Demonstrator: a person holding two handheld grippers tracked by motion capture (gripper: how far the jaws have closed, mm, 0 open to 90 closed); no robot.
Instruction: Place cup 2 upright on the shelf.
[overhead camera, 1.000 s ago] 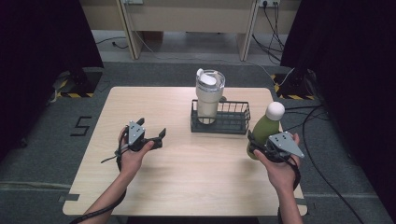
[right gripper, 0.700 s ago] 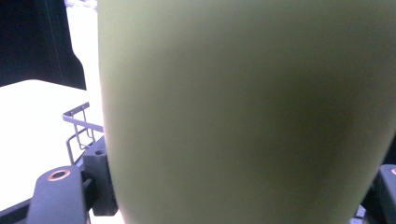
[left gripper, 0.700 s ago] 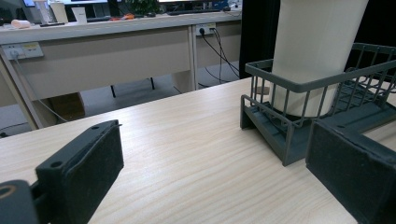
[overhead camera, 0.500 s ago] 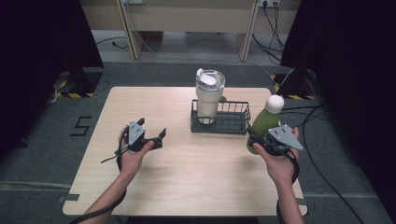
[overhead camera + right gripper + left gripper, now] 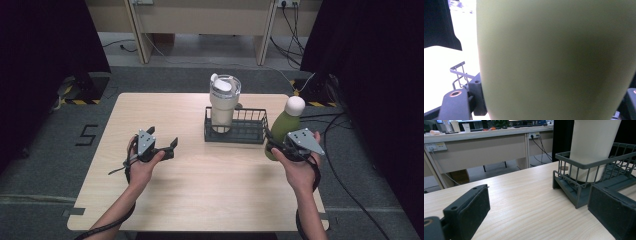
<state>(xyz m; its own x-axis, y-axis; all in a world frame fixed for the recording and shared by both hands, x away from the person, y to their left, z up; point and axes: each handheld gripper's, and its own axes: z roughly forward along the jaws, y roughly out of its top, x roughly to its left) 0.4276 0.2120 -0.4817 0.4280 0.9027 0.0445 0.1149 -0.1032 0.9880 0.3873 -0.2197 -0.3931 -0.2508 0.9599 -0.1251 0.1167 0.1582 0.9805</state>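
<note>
A pale wood-grain tabletop [image 5: 210, 190] is standing on grey carpet, with a long beige desk running along the far wall and dark curtains hanging at both sides. Near the far edge of the tabletop, a dark grey wire basket [image 5: 250, 131] is sitting with a tall cream tumbler with a clear lid [image 5: 223, 102] standing upright in its left part. Just beside the basket's right end, an olive-green bottle with a white rounded cap [image 5: 286, 125] is standing upright near the right edge of the tabletop. The right gripper [image 5: 280, 146] is closing on the lower body of this bottle, its jaws pressing against the green wall from either side; in the right gripper view the bottle [image 5: 554, 57] is looming close between the two black jaws, with a corner of the wire basket [image 5: 459, 71] showing at the left. The left gripper [image 5: 162, 142] is hovering over the left half of the tabletop, well apart from the basket, its jaws spread wide and holding nothing. In the left gripper view, the basket [image 5: 584, 167] and the tumbler [image 5: 591, 147] are lying ahead to the right.
</note>
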